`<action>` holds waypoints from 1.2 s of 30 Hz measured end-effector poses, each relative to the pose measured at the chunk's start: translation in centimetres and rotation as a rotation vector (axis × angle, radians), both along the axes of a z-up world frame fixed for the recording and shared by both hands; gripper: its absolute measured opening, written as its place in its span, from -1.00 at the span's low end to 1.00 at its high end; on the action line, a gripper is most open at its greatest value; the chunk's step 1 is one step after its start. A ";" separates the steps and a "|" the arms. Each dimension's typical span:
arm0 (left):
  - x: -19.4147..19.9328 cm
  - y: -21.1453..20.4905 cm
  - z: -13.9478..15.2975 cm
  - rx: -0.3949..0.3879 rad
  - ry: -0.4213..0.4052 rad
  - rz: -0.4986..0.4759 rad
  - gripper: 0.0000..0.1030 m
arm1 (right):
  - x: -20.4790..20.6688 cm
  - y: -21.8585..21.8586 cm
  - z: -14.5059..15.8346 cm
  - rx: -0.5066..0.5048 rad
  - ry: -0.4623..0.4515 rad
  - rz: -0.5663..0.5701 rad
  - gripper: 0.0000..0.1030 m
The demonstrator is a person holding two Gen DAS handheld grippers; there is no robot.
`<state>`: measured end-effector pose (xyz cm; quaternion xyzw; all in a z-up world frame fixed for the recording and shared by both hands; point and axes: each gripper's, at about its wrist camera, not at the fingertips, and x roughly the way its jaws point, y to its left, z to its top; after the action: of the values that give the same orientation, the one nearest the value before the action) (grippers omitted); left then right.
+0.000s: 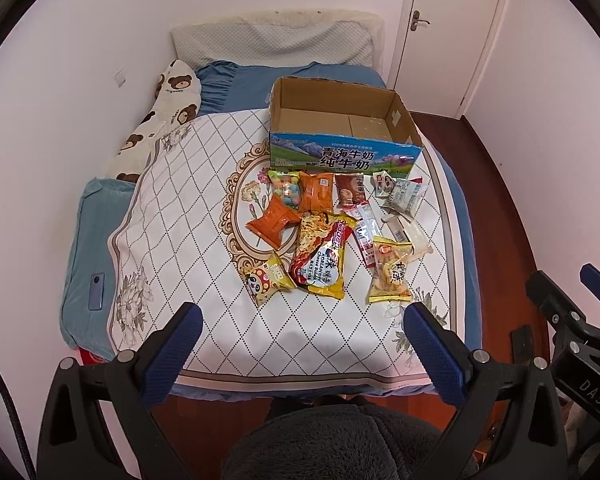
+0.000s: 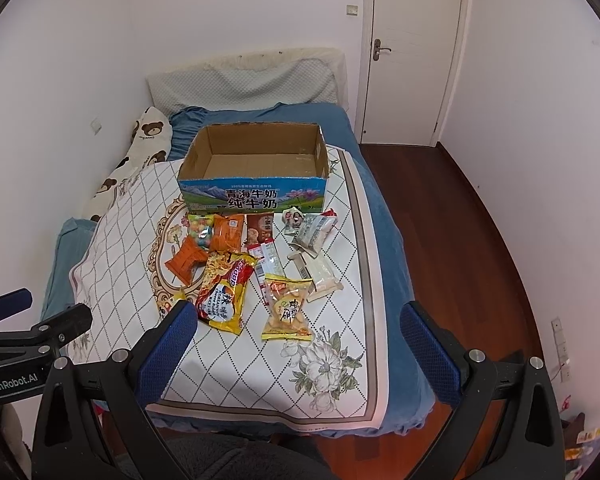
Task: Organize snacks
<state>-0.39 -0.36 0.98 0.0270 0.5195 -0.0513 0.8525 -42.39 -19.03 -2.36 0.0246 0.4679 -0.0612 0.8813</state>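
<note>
Several snack packets lie on the patterned cloth on the bed: a big noodle packet (image 1: 320,256) (image 2: 224,294), an orange packet (image 1: 270,222) (image 2: 184,262), a yellow biscuit bag (image 1: 390,274) (image 2: 286,312) and white wrapped cakes (image 1: 410,234) (image 2: 320,276). An empty cardboard milk box (image 1: 340,132) (image 2: 256,172) stands open behind them. My left gripper (image 1: 302,320) is open and empty, above the near end of the bed. My right gripper (image 2: 298,318) is open and empty too, near the biscuit bag.
A bear-print pillow (image 1: 164,112) (image 2: 140,148) lies along the left wall. A blue phone (image 1: 96,291) lies on the blue blanket at left. A white door (image 2: 412,48) and wooden floor (image 2: 460,220) are on the right. The other gripper shows at each view's edge (image 1: 568,312) (image 2: 32,328).
</note>
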 end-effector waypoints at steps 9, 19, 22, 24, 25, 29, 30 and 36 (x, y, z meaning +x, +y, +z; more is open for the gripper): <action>0.1 0.2 0.1 -0.002 -0.001 0.002 1.00 | 0.0 0.2 0.3 0.000 -0.005 -0.003 0.99; -0.1 0.4 0.0 -0.012 0.005 0.007 1.00 | -0.4 0.5 0.3 0.006 -0.010 0.002 0.99; 0.0 0.5 0.1 -0.011 0.003 0.005 1.00 | -0.3 0.4 0.2 0.010 -0.012 0.003 0.99; -0.1 0.5 0.1 -0.011 0.002 0.005 1.00 | -0.3 0.5 0.2 0.011 -0.014 0.005 0.99; -0.1 0.7 0.1 -0.013 0.001 0.005 1.00 | -0.3 0.4 0.2 0.014 -0.014 0.006 0.99; -0.1 1.0 0.3 -0.012 -0.005 0.006 1.00 | -0.4 0.4 0.3 0.016 -0.021 0.009 0.99; -0.2 1.0 0.2 -0.011 -0.005 0.005 1.00 | -0.4 0.4 0.3 0.018 -0.023 0.009 0.99; -0.2 1.0 0.3 -0.014 -0.006 -0.001 1.00 | -0.6 0.5 0.5 0.019 -0.034 0.012 0.99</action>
<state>-0.55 0.60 1.31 0.0212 0.5167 -0.0553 0.8541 -42.98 -18.53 -1.85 0.0310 0.4534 -0.0513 0.8893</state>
